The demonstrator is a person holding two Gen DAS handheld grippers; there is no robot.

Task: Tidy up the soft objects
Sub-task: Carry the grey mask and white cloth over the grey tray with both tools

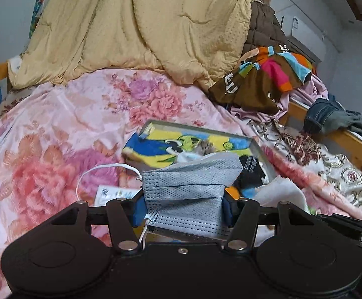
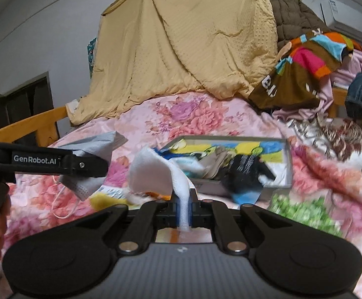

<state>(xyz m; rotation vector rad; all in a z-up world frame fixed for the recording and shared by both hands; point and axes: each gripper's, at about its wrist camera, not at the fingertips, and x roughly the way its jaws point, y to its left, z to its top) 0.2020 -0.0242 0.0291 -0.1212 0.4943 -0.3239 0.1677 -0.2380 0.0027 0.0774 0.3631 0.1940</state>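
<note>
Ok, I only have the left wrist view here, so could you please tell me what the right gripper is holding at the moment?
Observer: The right gripper is shut on a strip of white cloth, which bunches up above its fingers.
Operator: Thank you. Can you see my left gripper from that side?
Observer: Yes, the left gripper shows side-on at the left, with the grey mask hanging out below it.
Operator: Is there anything else I am missing?
Observer: There is a dark framed opening in the wall, beyond the wooden bed rail.
</note>
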